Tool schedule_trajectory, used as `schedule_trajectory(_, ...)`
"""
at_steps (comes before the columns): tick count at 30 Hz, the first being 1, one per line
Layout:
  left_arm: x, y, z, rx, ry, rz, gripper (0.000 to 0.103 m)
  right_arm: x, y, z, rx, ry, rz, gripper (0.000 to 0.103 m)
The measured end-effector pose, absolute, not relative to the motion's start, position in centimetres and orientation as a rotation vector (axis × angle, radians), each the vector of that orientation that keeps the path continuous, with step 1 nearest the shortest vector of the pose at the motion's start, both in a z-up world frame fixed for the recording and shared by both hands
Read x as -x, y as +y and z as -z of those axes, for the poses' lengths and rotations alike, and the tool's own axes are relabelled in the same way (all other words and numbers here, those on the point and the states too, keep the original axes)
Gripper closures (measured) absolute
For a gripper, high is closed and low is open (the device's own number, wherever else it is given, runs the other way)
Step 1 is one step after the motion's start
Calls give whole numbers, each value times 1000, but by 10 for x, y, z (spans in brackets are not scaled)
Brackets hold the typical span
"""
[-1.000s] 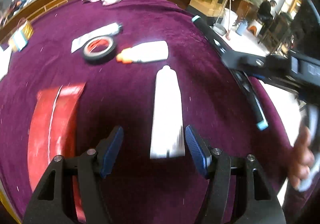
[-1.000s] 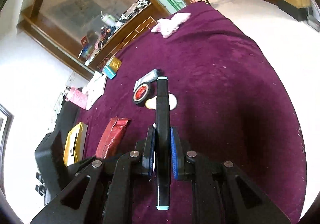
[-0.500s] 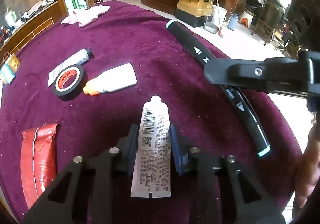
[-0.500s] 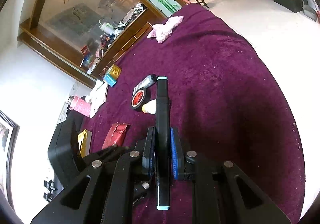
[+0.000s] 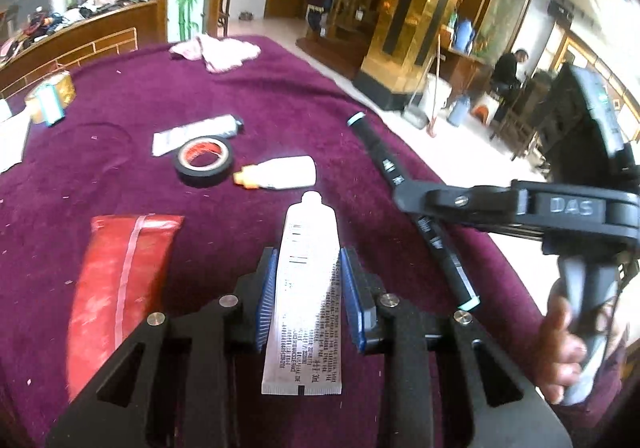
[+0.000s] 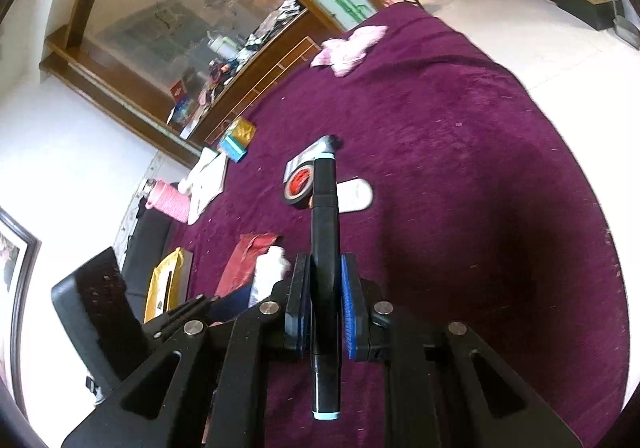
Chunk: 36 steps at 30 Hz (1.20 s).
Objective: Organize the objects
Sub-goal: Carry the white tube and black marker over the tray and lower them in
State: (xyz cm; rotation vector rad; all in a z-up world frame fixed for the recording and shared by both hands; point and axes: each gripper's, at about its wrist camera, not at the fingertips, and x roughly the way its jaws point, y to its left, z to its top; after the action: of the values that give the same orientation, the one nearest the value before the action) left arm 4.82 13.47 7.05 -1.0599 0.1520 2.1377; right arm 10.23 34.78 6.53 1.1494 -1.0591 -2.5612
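My left gripper is shut on a white tube with black print, held above the purple tablecloth, cap pointing away. My right gripper is shut on a black marker with light-blue ends; it also shows in the left wrist view, held in the air to the right of the tube. A roll of black tape, a white bottle with orange cap and a grey-and-white tube lie on the cloth ahead.
A red pouch lies at the left. A pink cloth lies at the far side. A gold-and-blue box and white paper sit far left. A pink spool and yellow packet sit beyond the table's left edge.
My left gripper closed on the white tube and lifted it off the cloth. My right gripper kept hold of the marker and stayed beside it on the right.
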Motion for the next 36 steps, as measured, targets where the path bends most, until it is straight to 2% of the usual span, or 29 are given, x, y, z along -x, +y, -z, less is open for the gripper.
schedule_trajectory(9, -64, 43, -106, 1006, 19, -2259, 75, -84, 267, -92, -1161, -887, 2500, 90)
schedule_trajectory(21, -85, -118, -113, 1016, -215, -2527, 74, -55, 131, -118, -1189, -632, 2366, 90)
schedule_trajectory(30, -91, -230, -84, 1127, -352, -2755, 74, -32, 23, -109, -1245, -472, 2218, 90)
schedule_trajectory(36, -82, -263, -54, 1236, -383, -2777, 74, -23, -36, -87, -1321, -400, 2125, 90)
